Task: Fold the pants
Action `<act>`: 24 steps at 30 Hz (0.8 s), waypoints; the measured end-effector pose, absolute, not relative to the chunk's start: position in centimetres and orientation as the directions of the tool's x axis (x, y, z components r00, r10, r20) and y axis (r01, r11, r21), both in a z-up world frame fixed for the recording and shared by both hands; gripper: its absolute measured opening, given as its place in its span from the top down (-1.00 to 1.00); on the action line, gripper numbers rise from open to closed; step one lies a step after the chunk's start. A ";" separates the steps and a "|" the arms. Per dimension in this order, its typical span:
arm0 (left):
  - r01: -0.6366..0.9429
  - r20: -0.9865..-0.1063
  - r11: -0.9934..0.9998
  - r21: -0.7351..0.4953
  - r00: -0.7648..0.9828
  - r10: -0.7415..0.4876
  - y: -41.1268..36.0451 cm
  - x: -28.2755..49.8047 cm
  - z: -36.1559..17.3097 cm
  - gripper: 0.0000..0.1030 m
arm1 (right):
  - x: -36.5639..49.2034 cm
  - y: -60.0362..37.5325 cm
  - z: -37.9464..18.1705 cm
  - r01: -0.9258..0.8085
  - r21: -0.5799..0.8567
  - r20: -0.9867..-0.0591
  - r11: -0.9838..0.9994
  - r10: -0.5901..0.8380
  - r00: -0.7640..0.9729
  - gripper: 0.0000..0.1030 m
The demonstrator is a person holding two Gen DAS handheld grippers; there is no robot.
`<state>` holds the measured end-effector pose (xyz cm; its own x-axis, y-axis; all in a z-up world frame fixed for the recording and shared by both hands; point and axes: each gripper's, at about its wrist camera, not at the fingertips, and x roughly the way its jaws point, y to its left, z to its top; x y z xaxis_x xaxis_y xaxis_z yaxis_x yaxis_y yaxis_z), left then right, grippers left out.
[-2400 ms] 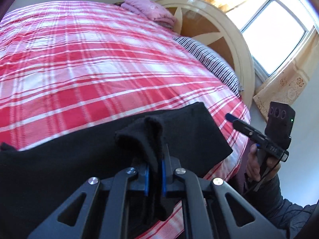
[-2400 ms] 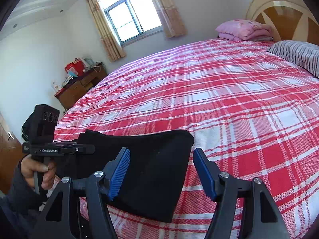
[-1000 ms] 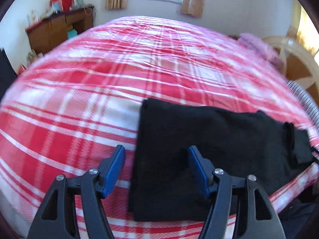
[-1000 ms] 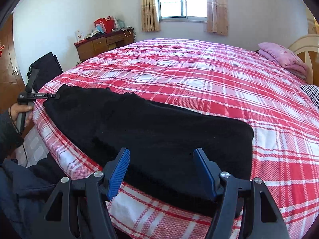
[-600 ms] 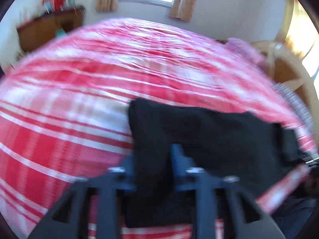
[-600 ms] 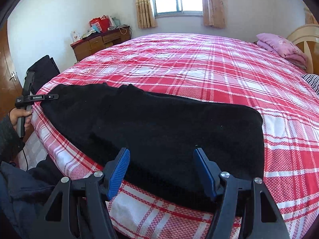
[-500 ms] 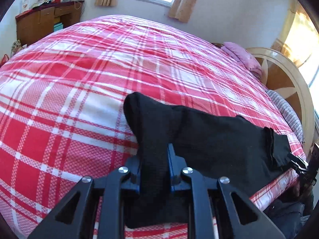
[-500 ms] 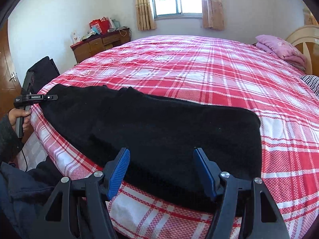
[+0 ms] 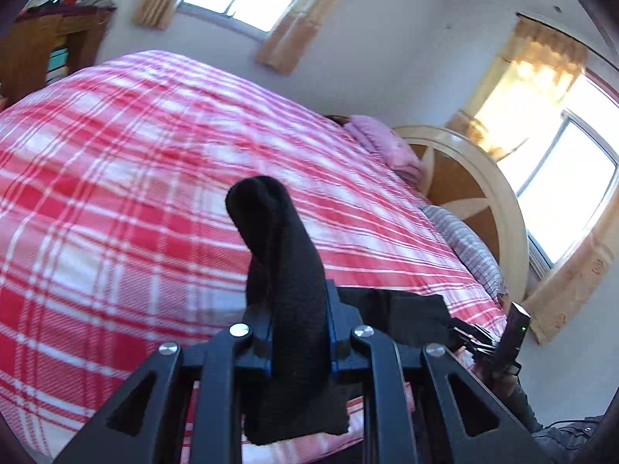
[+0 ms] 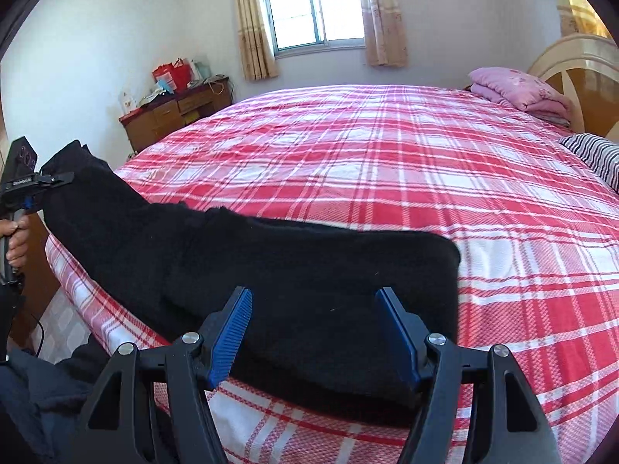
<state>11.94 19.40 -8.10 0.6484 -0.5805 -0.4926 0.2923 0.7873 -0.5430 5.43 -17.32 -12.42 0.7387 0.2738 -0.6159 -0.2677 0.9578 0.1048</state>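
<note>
Black pants (image 10: 309, 282) lie lengthwise along the near edge of the red plaid bed (image 10: 387, 162). My left gripper (image 9: 300, 332) is shut on one end of the pants (image 9: 286, 270) and holds it lifted above the bed; the cloth bulges up between the jaws. It also shows at the far left of the right wrist view (image 10: 38, 181), raising that end. My right gripper (image 10: 315, 332) is open and empty, just above the other end of the pants, which lies flat. It appears small at the right of the left wrist view (image 9: 479, 342).
A folded pink blanket (image 10: 518, 92) and a striped pillow (image 10: 592, 154) lie by the round headboard (image 9: 476, 201). A wooden dresser (image 10: 174, 116) with clutter stands against the far wall under a window (image 10: 313, 7).
My left gripper closed on the pants end and lifted it up off the bed, tilting upward. My right gripper stayed open, hovering over the other end.
</note>
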 end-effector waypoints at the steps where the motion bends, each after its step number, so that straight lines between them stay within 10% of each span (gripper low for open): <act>1: 0.305 -0.488 0.784 -0.541 0.645 -0.588 18.8 12.2 -7.9 0.61 | 5.4 -17.5 -12.3 -0.263 0.105 -0.613 0.959 0.270 0.742 -0.32; 24: 0.588 -0.549 0.679 -0.439 0.423 -0.721 -1.2 16.5 -3.5 0.61 | 7.0 -25.0 -11.9 -0.001 0.232 -0.620 0.973 0.149 0.770 -0.32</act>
<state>16.51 -1.18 -3.47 0.4227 -0.7210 -0.5491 0.5881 0.6792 -0.4391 6.96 -25.02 -11.86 0.7700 0.1487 -0.6204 -0.0014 0.9728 0.2315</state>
